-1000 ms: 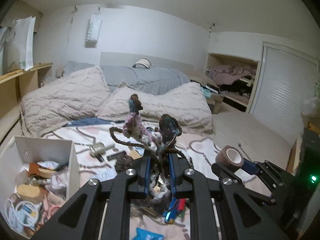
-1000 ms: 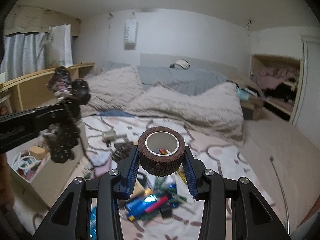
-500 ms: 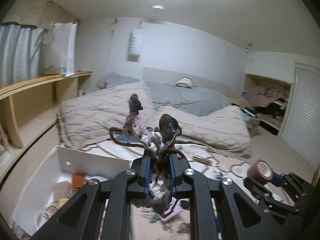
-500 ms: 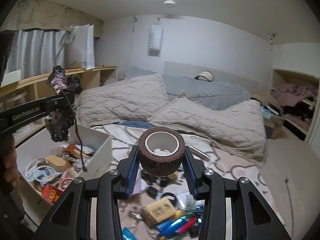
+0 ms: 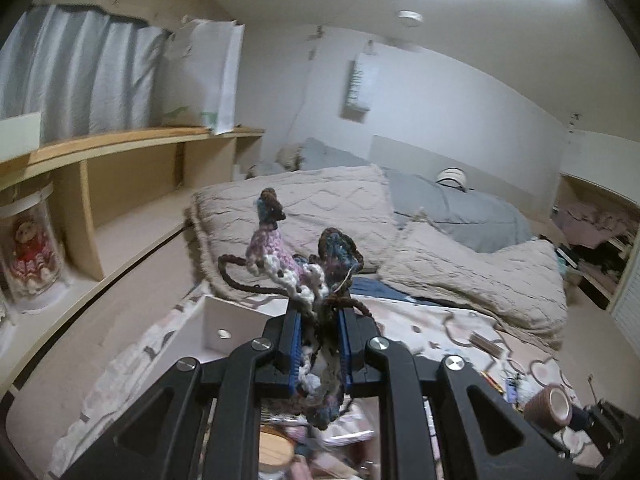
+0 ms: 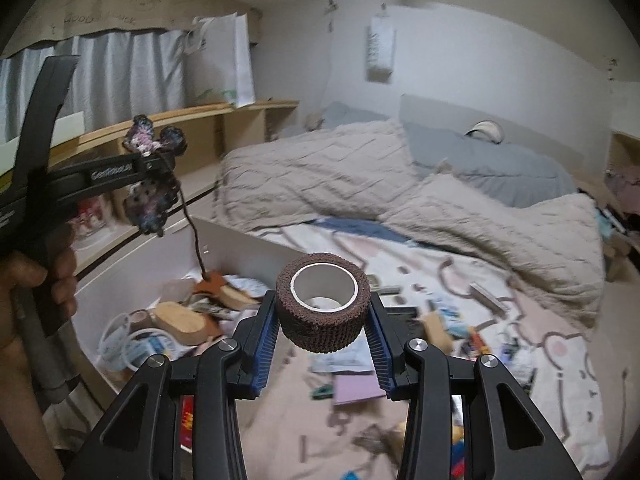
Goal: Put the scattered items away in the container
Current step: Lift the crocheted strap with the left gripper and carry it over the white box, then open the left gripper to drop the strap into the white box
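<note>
My left gripper (image 5: pixel 319 322) is shut on a crocheted yarn piece (image 5: pixel 280 254) of purple, white, blue and brown, whose loose ends stick up past the fingertips. In the right wrist view that same yarn piece (image 6: pixel 154 184) hangs above the white box (image 6: pixel 240 246), a brown strand trailing down into it. My right gripper (image 6: pixel 322 316) is shut on a brown roll of wrap tape (image 6: pixel 323 308) with a white core, held level just right of the box. The tape roll (image 5: pixel 548 408) also shows low at the right in the left wrist view.
The white box holds several items: wooden pieces (image 6: pixel 180 320), a white cable coil (image 6: pixel 120 340), papers. Scattered small items (image 6: pixel 440 320) lie on the patterned sheet to the right. Beige blankets (image 6: pixel 320 176) lie behind. A wooden shelf (image 5: pixel 120 184) runs along the left wall. A person's hand (image 6: pixel 28 292) grips the left tool.
Both grippers have swung to the left, from over the scattered items toward the white box. The yarn piece now hangs over the box. Neither grip has changed.
</note>
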The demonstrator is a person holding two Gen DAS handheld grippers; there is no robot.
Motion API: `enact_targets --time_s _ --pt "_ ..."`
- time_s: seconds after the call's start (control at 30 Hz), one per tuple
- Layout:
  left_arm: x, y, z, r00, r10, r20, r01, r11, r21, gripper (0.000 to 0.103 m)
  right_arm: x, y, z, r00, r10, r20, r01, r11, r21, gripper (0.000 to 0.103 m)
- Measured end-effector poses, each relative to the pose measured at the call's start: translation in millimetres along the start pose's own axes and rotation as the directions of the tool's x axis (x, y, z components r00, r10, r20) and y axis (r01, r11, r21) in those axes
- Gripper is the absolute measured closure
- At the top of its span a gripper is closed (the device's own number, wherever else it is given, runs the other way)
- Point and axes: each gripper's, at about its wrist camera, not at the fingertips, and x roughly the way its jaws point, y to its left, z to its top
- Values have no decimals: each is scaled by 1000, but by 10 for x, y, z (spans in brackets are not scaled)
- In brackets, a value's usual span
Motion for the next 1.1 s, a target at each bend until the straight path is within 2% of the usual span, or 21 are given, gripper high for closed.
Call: enact_targets --time_s 0.23,0.33,0.57,0.63,0.67,0.7,0.77,0.83,0.93,1.1 --pt "344 381 -46 996 60 -67 -64 996 -54 87 244 295 -23 996 59 -61 -60 998 -24 60" --pt "497 497 -90 990 97 -105 -104 992 -68 87 334 369 -40 994 66 -83 -69 997 -35 60" --pt "798 679 -207 974 128 -188 -148 984 -95 87 534 440 -87 988 89 -128 -93 995 -28 60" --pt "874 690 -253 969 133 -208 -155 984 -93 83 570 464 -92 986 97 -135 -102 994 -32 60" --pt "903 693 -266 967 133 -218 -156 984 -90 72 586 476 -92 986 100 -136 -106 994 -34 60" --pt "940 687 -287 964 131 -233 -154 984 -86 55 591 488 -92 985 104 -138 -110 993 -37 60" --pt "992 692 -307 961 129 -244 -154 984 -86 37 607 517 -92 984 112 -140 -119 992 -40 60" --pt "1014 696 -321 957 137 -255 -163 983 -85 37 635 534 -89 983 118 -140 -124 991 -42 60" --pt "971 729 -312 962 127 -243 -156 982 -102 35 668 540 -90 979 141 -148 -148 988 -35 60" --pt "838 704 -276 970 124 -210 -146 985 -92 29 777 578 -84 957 220 -188 -226 974 -8 60"
